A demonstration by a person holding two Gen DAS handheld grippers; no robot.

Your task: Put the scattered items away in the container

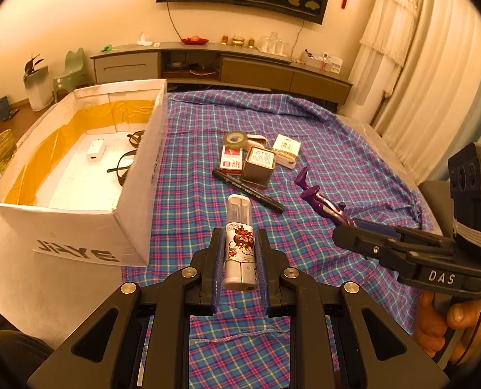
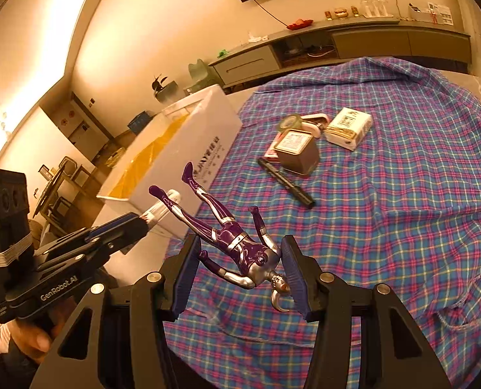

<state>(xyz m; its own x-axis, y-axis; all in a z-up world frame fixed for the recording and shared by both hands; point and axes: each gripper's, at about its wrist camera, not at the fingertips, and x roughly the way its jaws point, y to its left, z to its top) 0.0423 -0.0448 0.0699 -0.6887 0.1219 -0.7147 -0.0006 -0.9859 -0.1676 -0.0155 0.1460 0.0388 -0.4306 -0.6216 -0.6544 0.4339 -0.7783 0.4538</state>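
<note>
White foam/card container box (image 1: 88, 227), yellow tape lining, black lettering, sits at left edge of plaid cloth (image 1: 337, 149). Bulky but prob. light; stays put. Inside: small white adapter (image 1: 95, 150), black-framed glasses (image 1: 123, 165).

Plaid cotton cloth, blue/pink, soft, wrinkled; covers table, may snag on drag.

Purple-and-silver plastic action figure (image 2: 240, 249): off the cloth, between right gripper (image 2: 240, 275) pads. Jaws look closed on head/shoulders, but contact on the left pad isn't clear; legs stick out twd box. Rigid, glossy, jointed limbs, light. Judged: grip at torso is safer than at head; smooth surface may slip or pivot.

White printed spray bottle w/ clear cap (image 1: 239, 246): pinched at body by left gripper (image 1: 239, 265), jaws pressed together on it, cap fwd, above cloth near box. Light, hard, round, so may roll in pads.

Still on cloth, mid-table cluster: square metal tin w/ label (image 1: 259, 168) (stiff, heaviest; take across flat sides); white-and-gold carton (image 1: 285, 150) (crushable); red-white flat pack (image 1: 231, 160); green tape roll (image 1: 236, 138); black marker pen (image 1: 250, 191), thin, rolls; pinch mid-barrel.
</note>
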